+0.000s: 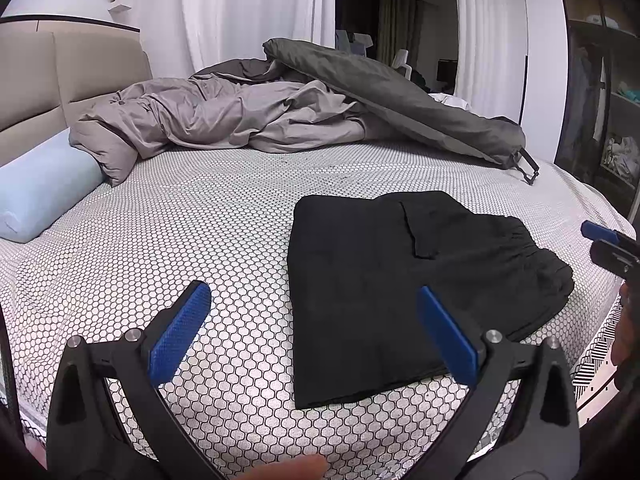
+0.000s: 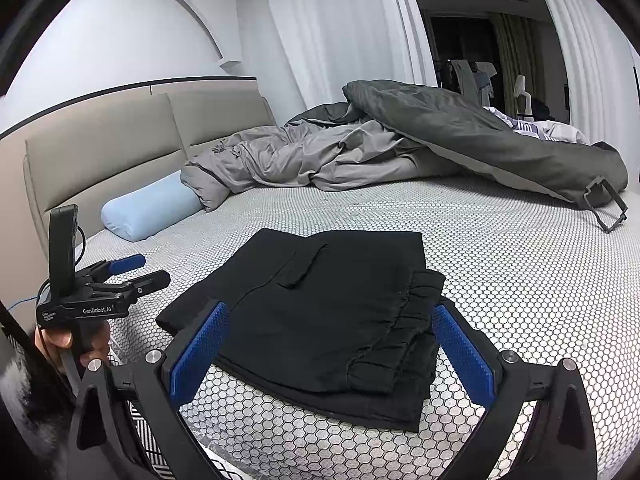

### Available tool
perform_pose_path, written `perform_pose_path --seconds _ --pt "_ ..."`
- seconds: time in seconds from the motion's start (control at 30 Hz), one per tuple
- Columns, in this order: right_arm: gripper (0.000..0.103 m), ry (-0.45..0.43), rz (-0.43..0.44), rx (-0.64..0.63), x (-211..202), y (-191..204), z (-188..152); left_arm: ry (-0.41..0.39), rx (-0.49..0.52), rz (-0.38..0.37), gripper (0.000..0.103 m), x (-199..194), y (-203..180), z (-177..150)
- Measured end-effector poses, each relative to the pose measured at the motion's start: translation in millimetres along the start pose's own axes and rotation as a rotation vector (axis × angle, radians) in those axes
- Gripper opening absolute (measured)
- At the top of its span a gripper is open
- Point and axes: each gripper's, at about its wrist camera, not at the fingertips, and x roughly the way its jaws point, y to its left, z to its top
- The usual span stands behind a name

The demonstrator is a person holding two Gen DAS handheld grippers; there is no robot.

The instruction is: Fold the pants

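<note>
Pants (image 2: 320, 312) folded, lower centre of frame, near bed (image 2: 500, 264) edge. Your left gripper (image 1: 316, 336) and right gripper (image 2: 332, 348) both spread, empty. Risk: snag waistband pulling away, top layer slides, fold undone.

My left gripper (image 1: 314, 332) jaws spread wide, nothing between the pads. My right gripper (image 2: 332, 344) likewise wide apart, empty. A hand (image 2: 64, 340) grips the left handle.

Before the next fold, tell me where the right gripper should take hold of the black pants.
Probably the gathered waistband of the black pants: it lies nearest the open right gripper, stacked thick at the bed's near edge. Come in low from that edge, one finger under the layers.
</note>
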Motion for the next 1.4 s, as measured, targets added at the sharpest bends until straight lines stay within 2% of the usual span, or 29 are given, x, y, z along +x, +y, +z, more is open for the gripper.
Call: perform_pose_path --seconds 1.4 --pt "0.103 0.051 -0.019 -0.03 12.9 8.9 -5.7 0.008 0.013 -0.029 0.102 6.7 21.1 -2.8"
